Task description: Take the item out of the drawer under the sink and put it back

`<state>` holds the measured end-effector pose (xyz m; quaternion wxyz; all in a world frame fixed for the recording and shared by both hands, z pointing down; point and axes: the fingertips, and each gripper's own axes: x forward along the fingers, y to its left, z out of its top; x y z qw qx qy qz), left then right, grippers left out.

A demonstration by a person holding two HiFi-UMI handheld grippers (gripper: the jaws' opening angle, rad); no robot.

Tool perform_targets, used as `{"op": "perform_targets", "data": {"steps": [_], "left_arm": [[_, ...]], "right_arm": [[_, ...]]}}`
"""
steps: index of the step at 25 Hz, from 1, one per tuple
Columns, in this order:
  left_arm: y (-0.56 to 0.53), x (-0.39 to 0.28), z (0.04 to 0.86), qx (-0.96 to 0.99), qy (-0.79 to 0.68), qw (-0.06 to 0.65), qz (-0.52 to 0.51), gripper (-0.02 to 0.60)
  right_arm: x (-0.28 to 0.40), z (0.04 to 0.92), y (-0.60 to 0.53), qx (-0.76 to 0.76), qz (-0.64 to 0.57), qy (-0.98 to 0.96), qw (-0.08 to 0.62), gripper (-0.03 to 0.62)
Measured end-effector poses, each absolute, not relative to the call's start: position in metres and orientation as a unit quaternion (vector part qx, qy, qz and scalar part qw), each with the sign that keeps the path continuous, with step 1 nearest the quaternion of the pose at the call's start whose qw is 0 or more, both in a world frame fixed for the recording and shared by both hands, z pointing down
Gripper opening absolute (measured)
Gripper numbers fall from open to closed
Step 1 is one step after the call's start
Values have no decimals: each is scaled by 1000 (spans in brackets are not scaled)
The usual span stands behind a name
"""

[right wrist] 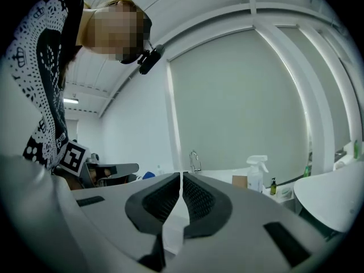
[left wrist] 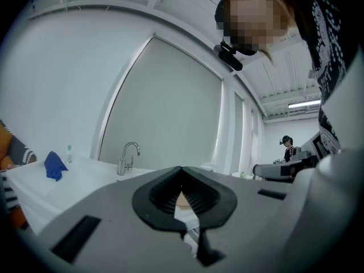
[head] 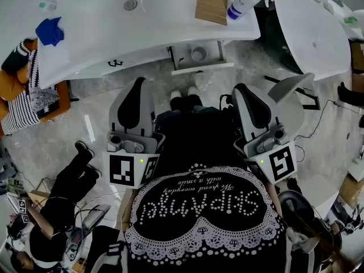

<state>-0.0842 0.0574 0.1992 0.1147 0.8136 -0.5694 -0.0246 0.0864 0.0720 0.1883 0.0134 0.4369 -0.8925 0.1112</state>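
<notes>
Hold back the left gripper (head: 136, 87), fingers clenched on nothing, line up on the small round grey container (head: 199, 53) lying in the open white drawer (head: 211, 67) under the white sink bench (head: 142, 33), and unclench the right gripper (head: 241, 90), fingers likewise pressed together and empty, before reaching in.

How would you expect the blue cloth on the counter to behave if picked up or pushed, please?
The blue cloth lies crumpled in folds, so it would probably sag and drape when lifted. It looks thin, so likely light. Pushed along the counter, it may bunch rather than slide.
</notes>
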Motion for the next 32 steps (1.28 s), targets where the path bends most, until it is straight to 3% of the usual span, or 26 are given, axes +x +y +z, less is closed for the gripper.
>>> {"op": "perform_targets", "data": {"steps": [32], "left_arm": [[73,-12,222,825,-546,139,-26,5]], "right_arm": [[142,212,91,438,127,-889,43,29]]}}
